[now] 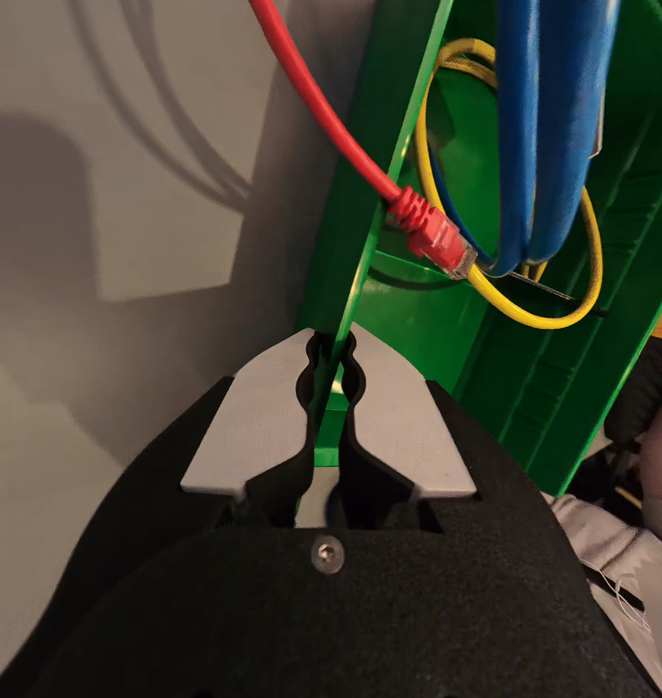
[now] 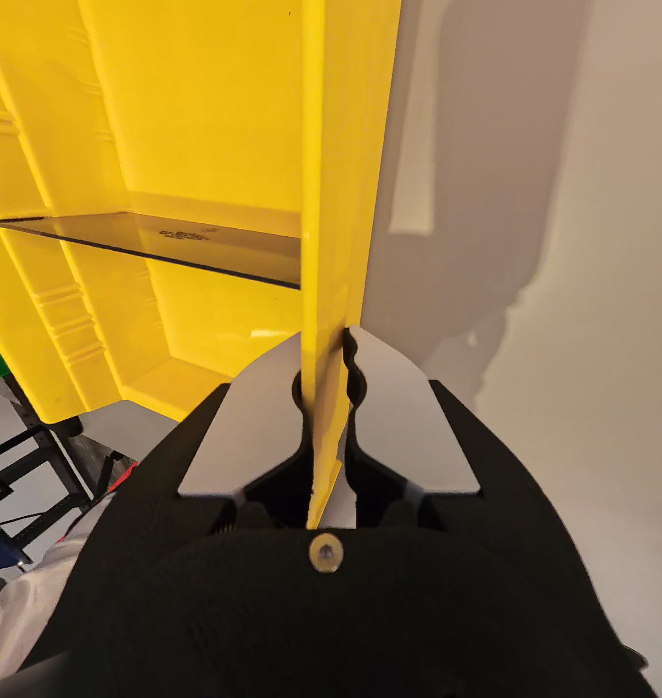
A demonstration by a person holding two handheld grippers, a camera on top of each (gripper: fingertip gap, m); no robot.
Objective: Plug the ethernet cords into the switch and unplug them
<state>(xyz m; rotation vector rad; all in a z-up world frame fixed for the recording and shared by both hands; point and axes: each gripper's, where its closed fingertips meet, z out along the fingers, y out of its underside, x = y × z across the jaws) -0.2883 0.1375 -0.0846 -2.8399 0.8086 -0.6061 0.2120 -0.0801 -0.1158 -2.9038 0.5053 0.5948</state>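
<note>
My left hand-held gripper (image 1: 331, 340) is clamped on the thin side wall of a green plastic bin (image 1: 416, 340). Inside it I see a red ethernet cord (image 1: 322, 102) with its plug (image 1: 435, 238) loose, beside a yellow cord (image 1: 510, 302) and blue cords (image 1: 548, 132). My right hand-held gripper (image 2: 324, 340) pinches the rim of a yellow plastic bin (image 2: 208, 113).

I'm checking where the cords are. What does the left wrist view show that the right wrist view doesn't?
Only the left wrist view: the left hand-held gripper clamped on a green bin's wall, with a red cord, yellow cord and blue cords in that bin.
Only the right wrist view: the right hand-held gripper clamped on a yellow bin's wall; a dark divider, no cords.
Both: a pale wall; no switch visible.
</note>
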